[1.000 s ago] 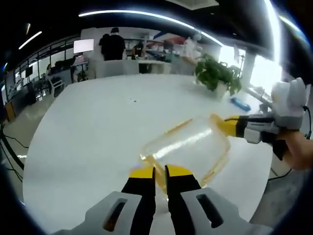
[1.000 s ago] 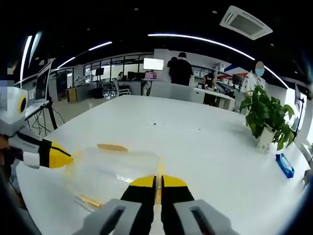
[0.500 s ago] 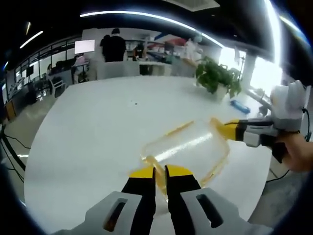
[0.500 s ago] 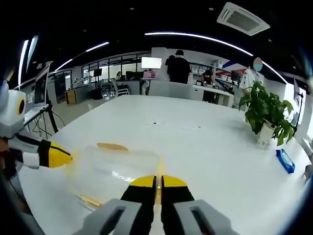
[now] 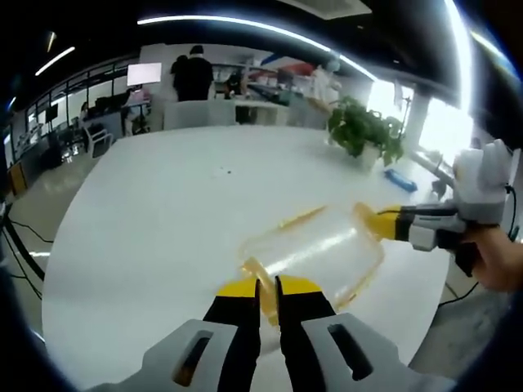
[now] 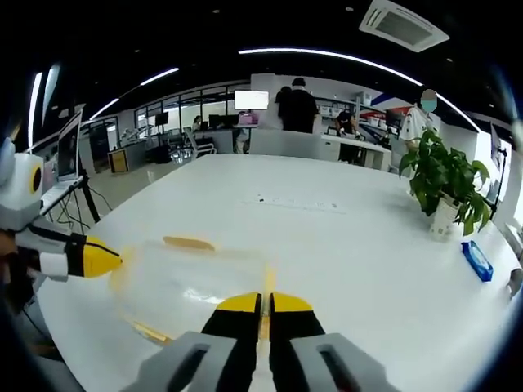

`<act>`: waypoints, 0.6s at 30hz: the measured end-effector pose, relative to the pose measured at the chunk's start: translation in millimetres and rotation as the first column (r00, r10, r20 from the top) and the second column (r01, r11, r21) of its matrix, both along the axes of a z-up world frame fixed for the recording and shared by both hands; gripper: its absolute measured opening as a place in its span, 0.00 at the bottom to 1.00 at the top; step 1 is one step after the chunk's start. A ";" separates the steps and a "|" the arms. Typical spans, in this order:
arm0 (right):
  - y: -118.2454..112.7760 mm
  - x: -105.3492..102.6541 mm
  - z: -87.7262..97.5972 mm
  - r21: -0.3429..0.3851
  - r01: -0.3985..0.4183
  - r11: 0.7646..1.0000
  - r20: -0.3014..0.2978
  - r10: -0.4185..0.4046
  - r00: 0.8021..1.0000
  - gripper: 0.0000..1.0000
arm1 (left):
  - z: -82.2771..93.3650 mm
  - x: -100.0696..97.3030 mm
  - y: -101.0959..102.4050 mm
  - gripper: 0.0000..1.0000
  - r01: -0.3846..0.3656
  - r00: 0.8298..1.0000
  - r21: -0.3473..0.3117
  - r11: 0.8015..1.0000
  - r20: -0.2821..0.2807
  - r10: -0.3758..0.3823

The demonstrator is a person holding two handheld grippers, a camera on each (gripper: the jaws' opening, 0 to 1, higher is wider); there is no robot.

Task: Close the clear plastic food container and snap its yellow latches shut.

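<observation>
Little has moved since the earlier frames: both grippers sit where they were at the two ends of the clear rectangular plastic food container [image 5: 315,249], and the background has shifted only slightly with the cameras.

Nearest in the left gripper view, the left gripper [image 5: 268,287] has its yellow-tipped black jaws drawn together, only a thin slit between them, clamped on the yellow latch at the container's near end. The container lies flat on the round white table [image 5: 163,212], a yellow latch [image 5: 299,217] showing along its far long side. At its far end the right gripper [image 5: 381,223] touches the box with its yellow tip — a hand holds the grey-and-white body behind it.

In the right gripper view, the right gripper [image 6: 262,303] likewise has its jaws pressed nearly together on the yellow latch at the end of the container [image 6: 192,278] nearest it, and the left gripper [image 6: 96,256] meets the opposite end from the left.

Further off on the table stand a green potted plant in a white pot [image 6: 445,192] and a small blue box [image 6: 476,261]. Beyond the table — desks, monitors and several standing people [image 6: 297,106].
</observation>
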State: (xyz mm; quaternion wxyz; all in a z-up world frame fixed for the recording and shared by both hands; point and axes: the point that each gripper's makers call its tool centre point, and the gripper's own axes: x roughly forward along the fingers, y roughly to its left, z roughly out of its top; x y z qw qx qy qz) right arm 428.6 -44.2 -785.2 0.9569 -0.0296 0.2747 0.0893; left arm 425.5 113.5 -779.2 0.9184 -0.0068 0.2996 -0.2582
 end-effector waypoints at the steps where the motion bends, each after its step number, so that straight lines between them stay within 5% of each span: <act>1: -0.5 -0.1 -1.1 -0.002 0.001 1.000 -0.004 -0.001 1.000 0.00 | -0.3 0.3 -0.4 0.03 -0.003 1.000 -0.006 1.000 -0.004 0.003; 18: 1.5 2.2 -14.8 0.000 0.003 1.000 -0.044 -0.003 0.999 0.00 | -10.7 8.9 -5.5 0.04 -0.009 0.999 -0.040 0.999 -0.040 0.007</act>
